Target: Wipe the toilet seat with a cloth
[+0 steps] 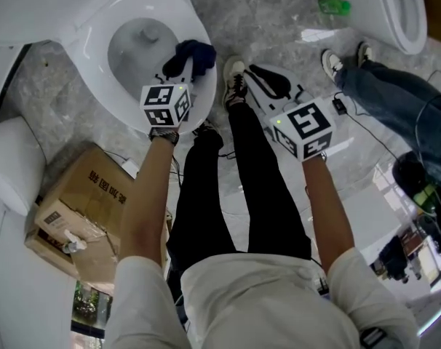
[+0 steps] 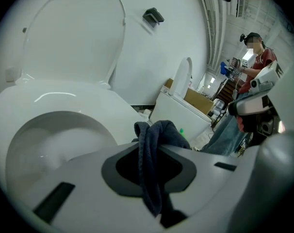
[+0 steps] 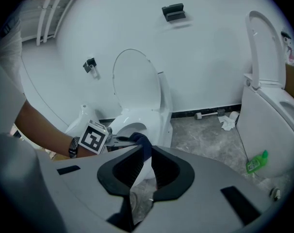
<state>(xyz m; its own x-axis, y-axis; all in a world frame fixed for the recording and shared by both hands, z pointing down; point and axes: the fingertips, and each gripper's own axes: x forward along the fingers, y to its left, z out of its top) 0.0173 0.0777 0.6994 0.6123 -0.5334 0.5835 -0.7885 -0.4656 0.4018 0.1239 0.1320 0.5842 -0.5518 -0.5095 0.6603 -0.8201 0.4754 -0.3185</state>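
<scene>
- Your left gripper (image 1: 179,77) has its jaws clamped tight on the cloth (image 2: 154,144): a dark blue bunch pinched at the middle.
- Your right gripper (image 3: 146,152) shows only a narrow slit between the jaws, with nothing in it; it hangs over the floor, well right of the toilet.
- The cloth sits over the seat (image 1: 97,60) at its near right rim, just beside the bowl (image 1: 137,46); whether it touches, I can't tell.
- The lid (image 2: 74,33) stands up behind.
- Your shoe (image 1: 235,78) is planted between the toilet and the right gripper.
- A box (image 1: 82,209) lies by your left arm and a bottle (image 1: 335,6) by a second toilet (image 1: 399,6).
- The cloth's length runs along the jaws: wad out front, tail drooping back.
</scene>
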